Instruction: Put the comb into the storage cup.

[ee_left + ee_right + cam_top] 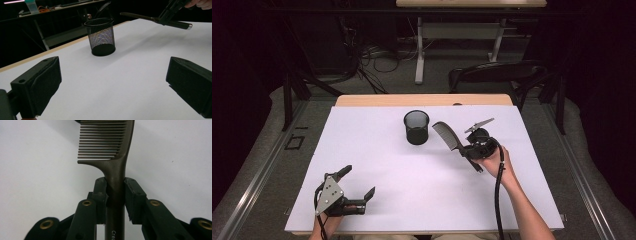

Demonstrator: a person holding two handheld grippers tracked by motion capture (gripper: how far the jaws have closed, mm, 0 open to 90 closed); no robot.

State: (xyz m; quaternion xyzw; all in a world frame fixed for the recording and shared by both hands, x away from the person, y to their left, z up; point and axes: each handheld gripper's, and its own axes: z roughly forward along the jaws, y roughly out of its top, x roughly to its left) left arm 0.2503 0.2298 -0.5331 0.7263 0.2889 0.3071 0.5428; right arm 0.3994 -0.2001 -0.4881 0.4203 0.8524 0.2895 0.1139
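**Comb held just right of the mesh cup**

The right gripper [466,146], right of centre in the high view, is clamped on the handle of the dark comb [447,135], its teeth reaching toward the black mesh cup [416,127] at upper centre; likely step: dropping the comb in; lift it over the rim, tip it upright, then release. The left gripper [360,184] rests wide and empty at lower left on the white worktop [412,200]. The cup's inside is hard to read; the handle's print is cut off.
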